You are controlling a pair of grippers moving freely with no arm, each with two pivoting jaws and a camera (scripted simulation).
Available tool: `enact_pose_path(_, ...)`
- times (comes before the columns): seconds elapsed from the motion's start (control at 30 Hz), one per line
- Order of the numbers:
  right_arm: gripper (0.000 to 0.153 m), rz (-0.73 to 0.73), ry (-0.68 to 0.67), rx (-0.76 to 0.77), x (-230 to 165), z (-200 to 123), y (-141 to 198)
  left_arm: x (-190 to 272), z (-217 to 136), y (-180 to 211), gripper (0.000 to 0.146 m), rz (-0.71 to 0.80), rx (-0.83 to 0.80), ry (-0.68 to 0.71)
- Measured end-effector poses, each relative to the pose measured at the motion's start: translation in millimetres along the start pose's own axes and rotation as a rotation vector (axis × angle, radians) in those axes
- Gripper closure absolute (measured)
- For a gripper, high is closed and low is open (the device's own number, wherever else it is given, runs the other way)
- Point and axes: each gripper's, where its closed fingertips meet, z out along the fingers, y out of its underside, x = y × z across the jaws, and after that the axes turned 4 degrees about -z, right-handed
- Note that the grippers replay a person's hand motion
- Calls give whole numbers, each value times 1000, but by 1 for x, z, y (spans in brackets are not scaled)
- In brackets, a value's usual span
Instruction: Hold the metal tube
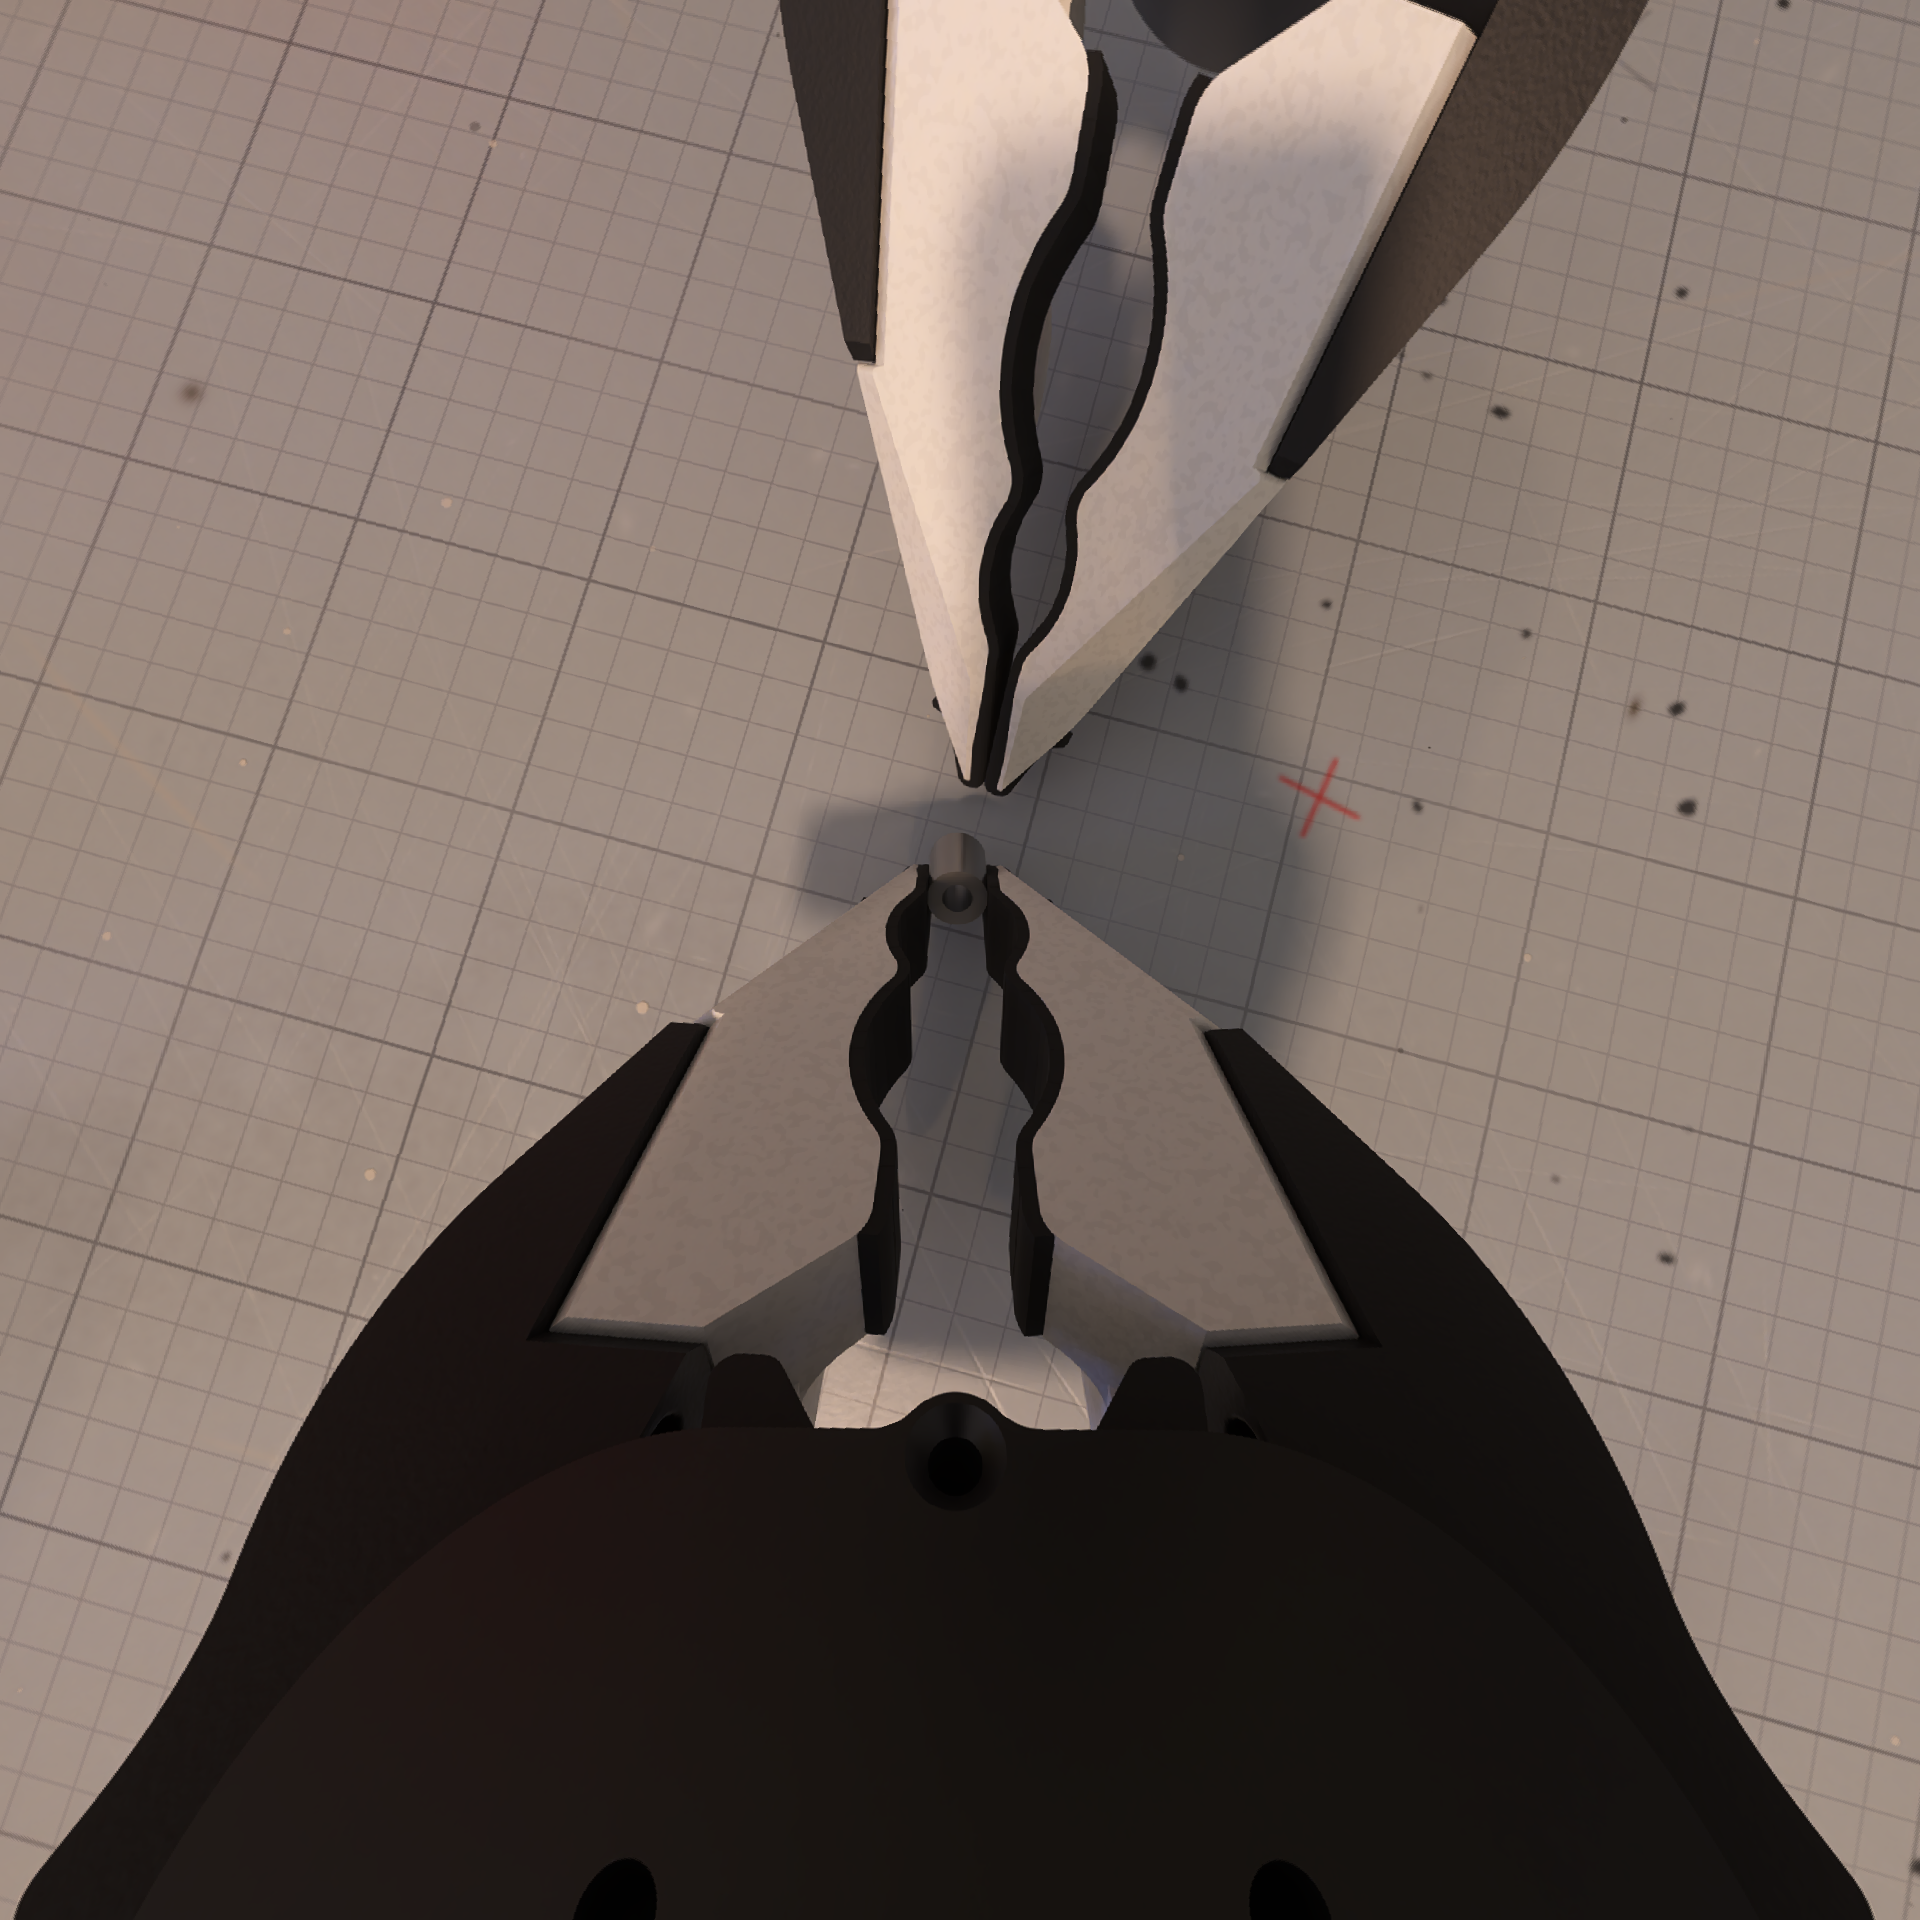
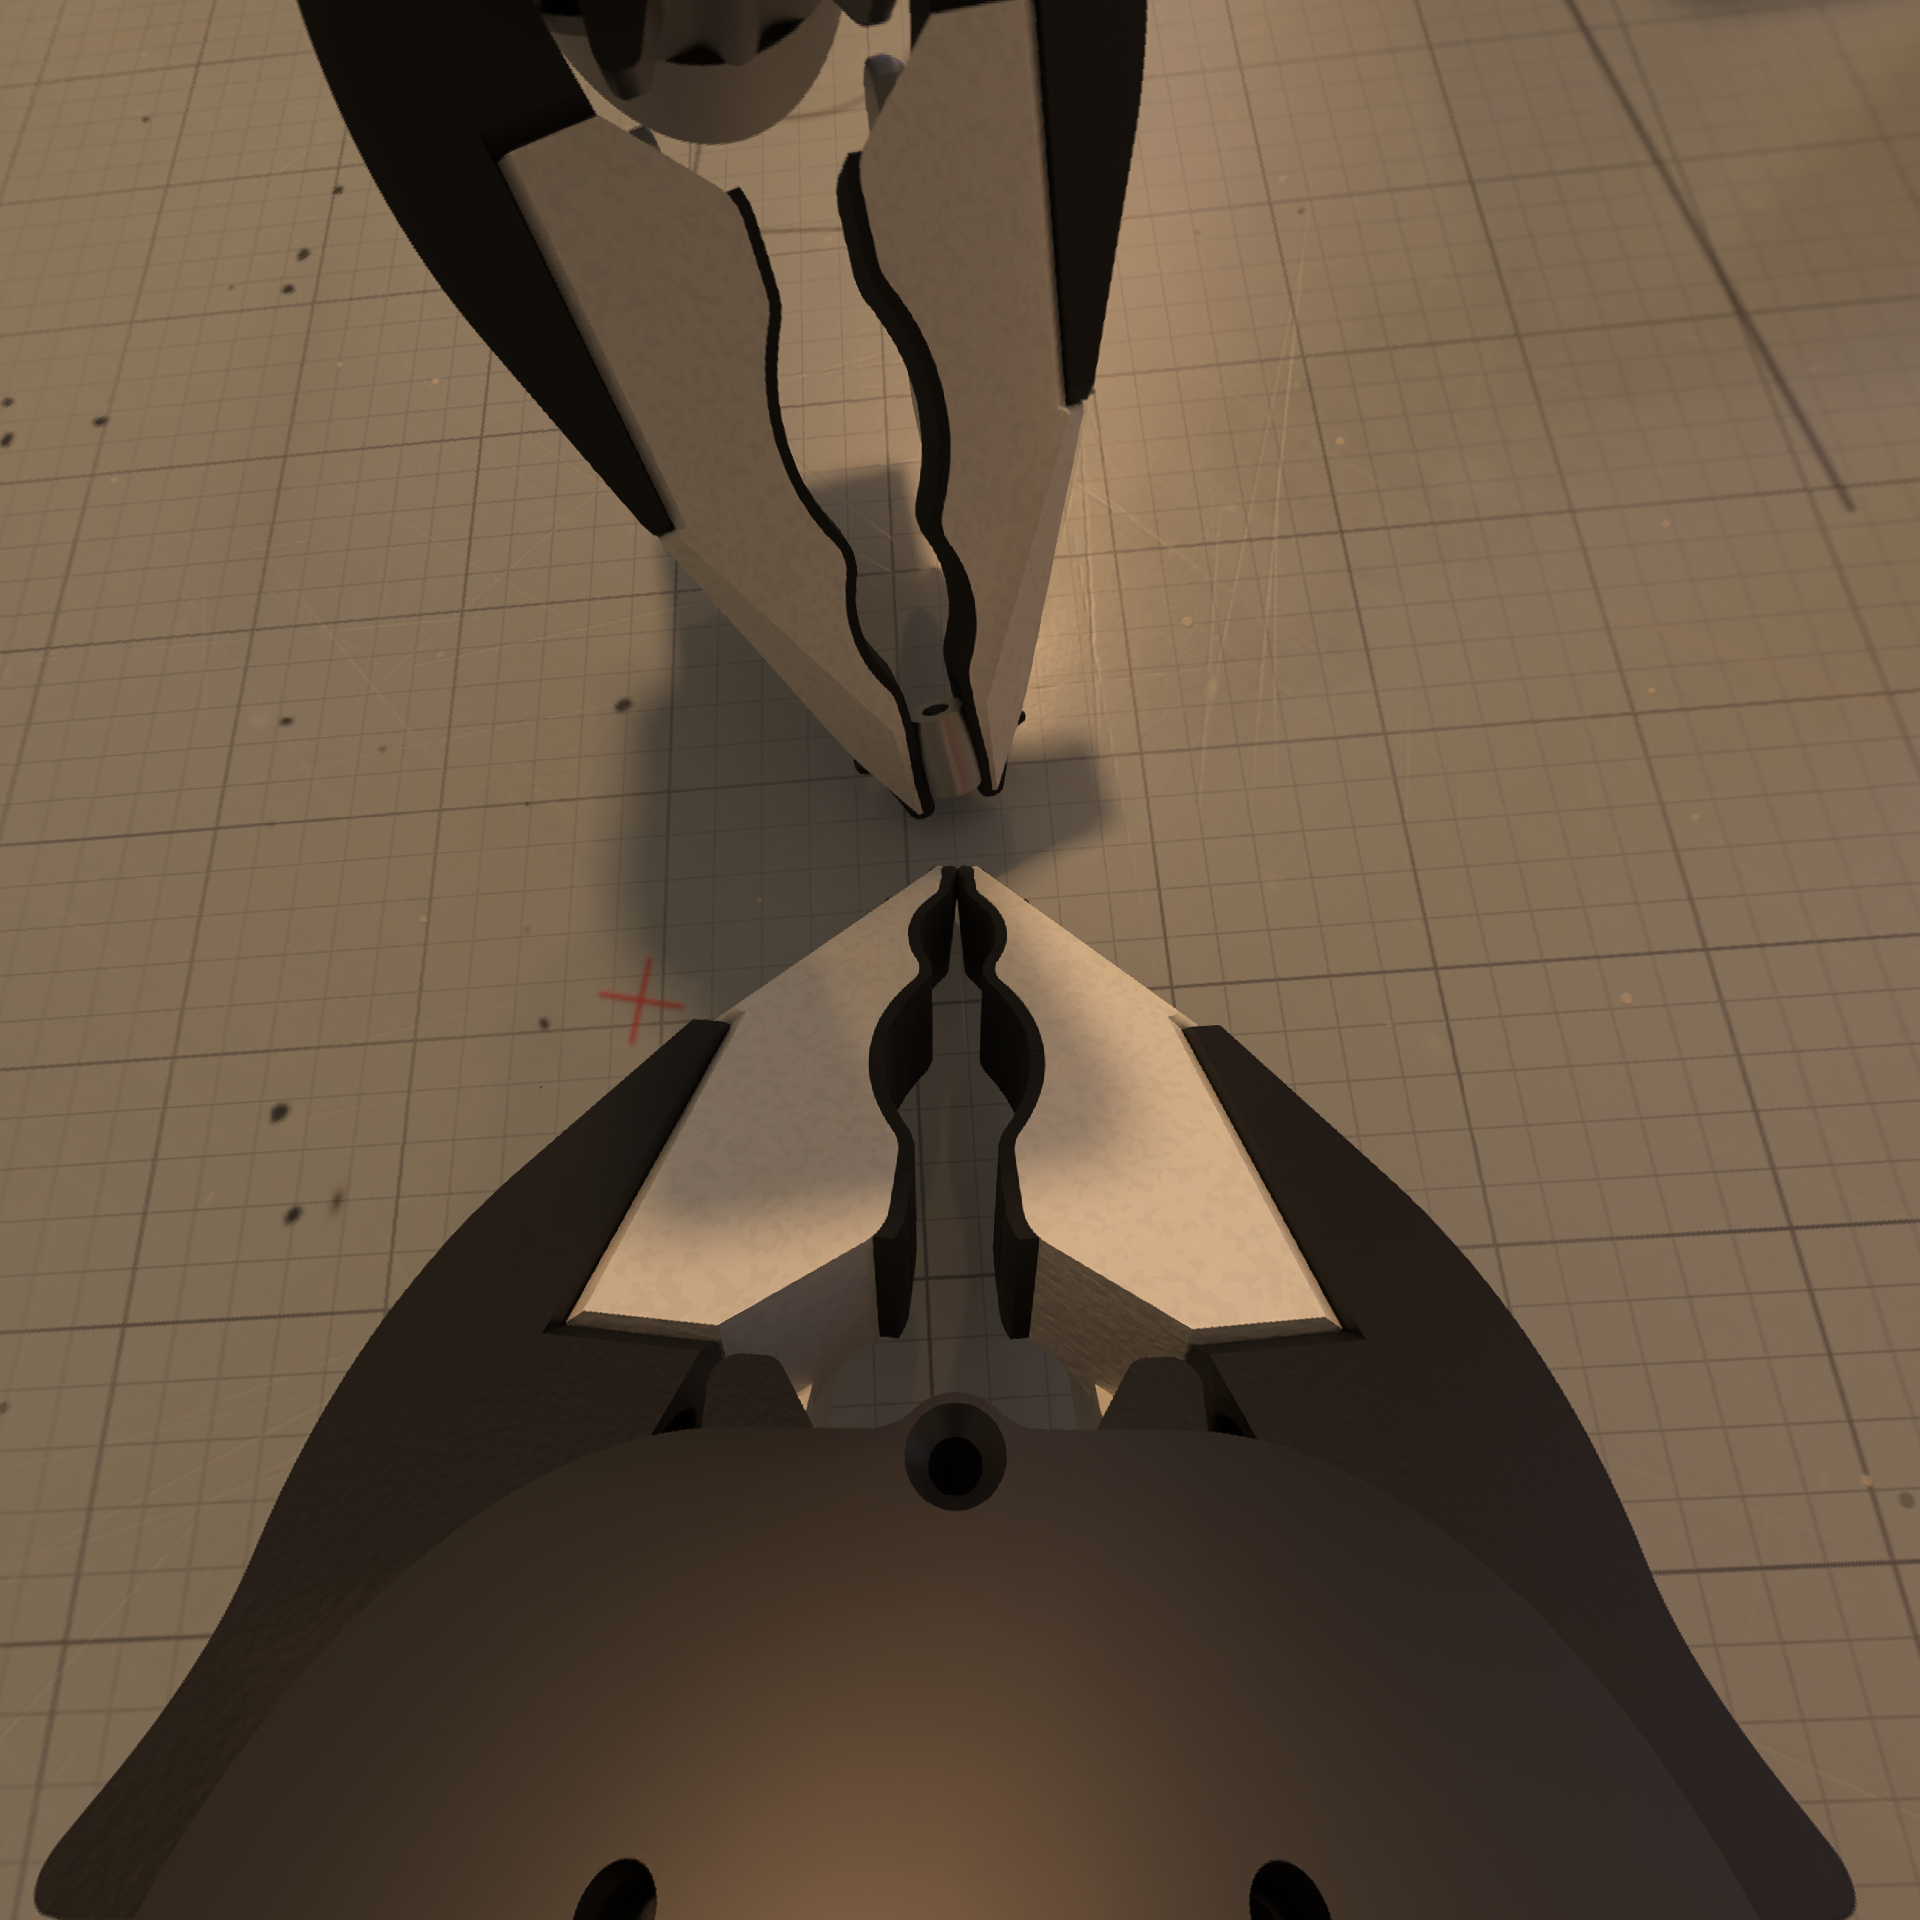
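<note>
Left wrist view: the tube (image 1: 957, 883), short and grey, sits pinched between the tips of the left gripper (image 1: 957, 891), above the grid mat (image 1: 416, 623). The right gripper (image 1: 982, 781) faces it tip to tip, just apart, its fingers pressed together on nothing. A red cross (image 1: 1320, 796) marks the mat nearby.

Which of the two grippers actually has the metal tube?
The left gripper: its tips pinch the metal tube. The right gripper is shut on nothing, just short of it.
</note>
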Motion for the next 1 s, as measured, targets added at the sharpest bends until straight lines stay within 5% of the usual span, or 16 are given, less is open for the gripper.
enact_pose_path(1.0, 146, -117, 2, 142, 1, -3, -17, 1, 0, 0, 137, 66, 59, 108)
